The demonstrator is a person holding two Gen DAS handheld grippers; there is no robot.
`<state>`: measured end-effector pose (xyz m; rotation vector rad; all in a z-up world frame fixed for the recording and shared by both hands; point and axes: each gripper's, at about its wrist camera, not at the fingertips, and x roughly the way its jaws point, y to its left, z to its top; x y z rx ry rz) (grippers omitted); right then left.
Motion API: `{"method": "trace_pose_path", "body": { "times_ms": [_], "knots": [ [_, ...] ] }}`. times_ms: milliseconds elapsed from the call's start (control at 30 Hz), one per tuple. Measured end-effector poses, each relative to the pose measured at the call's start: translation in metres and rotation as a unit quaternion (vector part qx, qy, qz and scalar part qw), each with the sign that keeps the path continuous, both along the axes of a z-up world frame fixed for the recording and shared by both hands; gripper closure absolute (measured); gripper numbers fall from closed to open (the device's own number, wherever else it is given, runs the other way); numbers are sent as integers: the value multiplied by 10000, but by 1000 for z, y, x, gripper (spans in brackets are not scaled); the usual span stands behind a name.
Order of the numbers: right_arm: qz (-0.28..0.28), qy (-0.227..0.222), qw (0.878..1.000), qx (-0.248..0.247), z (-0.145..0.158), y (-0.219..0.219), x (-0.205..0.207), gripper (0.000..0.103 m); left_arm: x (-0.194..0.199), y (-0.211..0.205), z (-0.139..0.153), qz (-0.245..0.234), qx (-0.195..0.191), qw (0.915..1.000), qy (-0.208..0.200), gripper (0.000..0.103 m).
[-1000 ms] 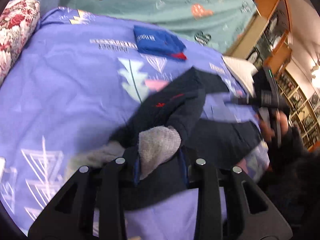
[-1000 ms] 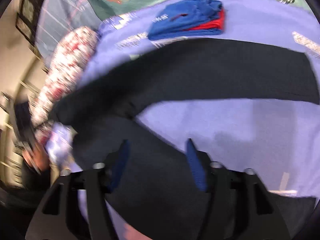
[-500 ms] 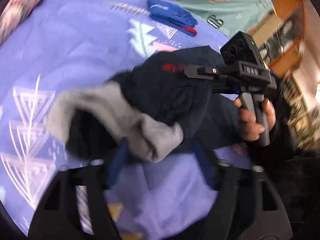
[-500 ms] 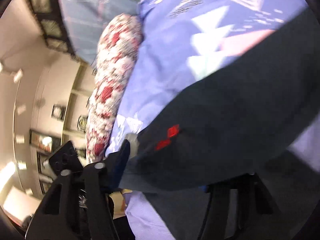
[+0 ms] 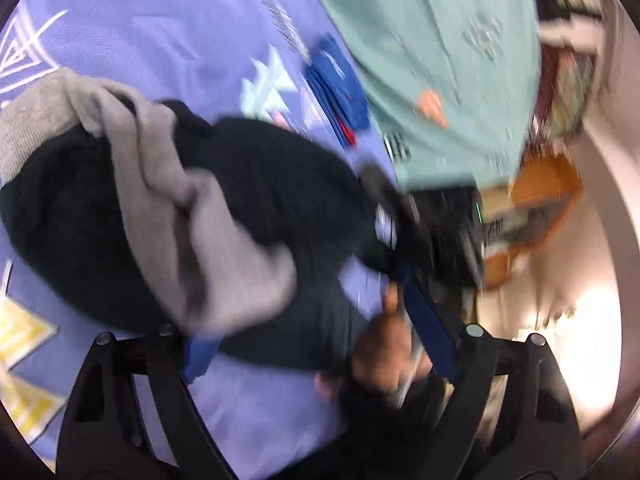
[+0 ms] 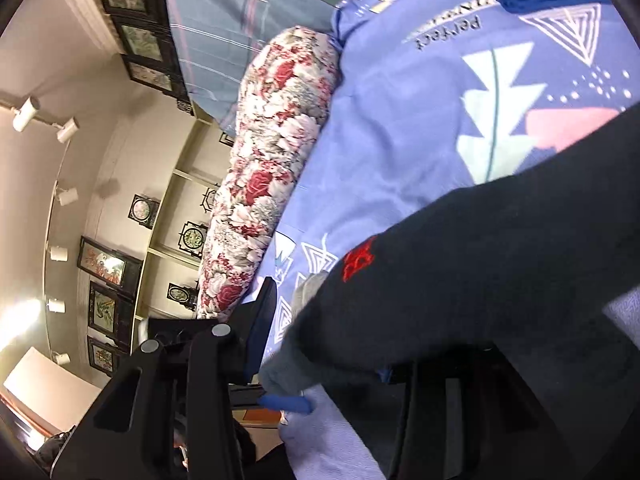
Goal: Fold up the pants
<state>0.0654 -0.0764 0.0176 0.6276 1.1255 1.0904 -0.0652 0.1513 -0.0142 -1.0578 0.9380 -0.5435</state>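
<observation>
The dark pants [image 5: 280, 208] lie bunched on the bed's purple sheet [image 5: 168, 36], their grey lining [image 5: 200, 240] turned out just ahead of the left gripper [image 5: 316, 350], whose jaws are opening wide with cloth lying loose between them, no pad pressing it. The right gripper [image 6: 320, 360] pinches a fold of the same pants near the red logo [image 6: 358, 258], the cloth draped over its right finger. Farther out lie a folded blue garment [image 5: 340, 88], a floral pillow [image 6: 276, 152] left of the right gripper, and a teal quilt [image 5: 432, 52]; no container shows.
</observation>
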Motion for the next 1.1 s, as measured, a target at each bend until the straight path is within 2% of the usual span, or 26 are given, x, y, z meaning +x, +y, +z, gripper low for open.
{"method": "trace_pose_path", "body": {
  "times_ms": [67,200,267,333,367,400,433,567,667,767,800,833,867,900,933,967,1000,1100],
  "knots": [
    [14,18,10000,-17,-4,-2,-3,58,8,5,-7,259,-138,9994,169,13],
    [94,159,9998,-95,-20,-3,-8,62,16,21,-9,683,-86,9972,291,13],
    [200,213,9993,-215,-27,2,-12,63,22,27,-10,857,29,9958,335,20],
    [359,169,9982,-452,-31,10,-18,62,27,30,-14,834,50,9955,450,48],
    [424,99,9973,-595,-31,13,-21,62,30,29,-15,772,97,9958,488,56],
    [432,56,9969,-659,-31,12,-22,58,30,29,-16,715,128,9961,497,71],
    [380,34,9971,-660,-30,8,-22,54,32,27,-17,624,108,9967,506,73],
    [-310,122,9971,-677,-33,-41,-8,50,35,23,-18,478,50,9978,458,73],
    [-1079,332,9913,-683,-39,-92,13,45,39,16,-21,294,-52,9983,508,71],
    [-1547,518,9845,-637,-47,-123,32,39,40,7,-28,140,-225,9976,635,53],
    [-1696,537,9813,-730,-50,-127,38,39,40,5,-30,138,-247,9973,673,42],
    [-1730,557,9804,-766,-54,-127,42,39,40,3,-31,141,-264,9971,694,35],
    [-1681,589,9811,-761,-59,-123,46,39,40,2,-32,129,-298,9970,700,34],
    [-1639,598,9814,-802,-62,-119,47,43,41,0,-33,79,-309,9970,711,33],
    [-1580,605,9820,-843,-65,-114,48,53,42,-2,-33,47,-303,9970,706,33],
    [-1456,642,9831,-908,-67,-108,47,55,41,-3,-32,36,-294,9972,680,35],
    [-1421,582,9831,-992,-65,-106,43,55,41,-2,-29,31,-228,9979,613,40],
    [-1387,427,9839,-1046,-47,-109,32,55,42,7,-18,75,-77,9992,393,84]
  ]
}}
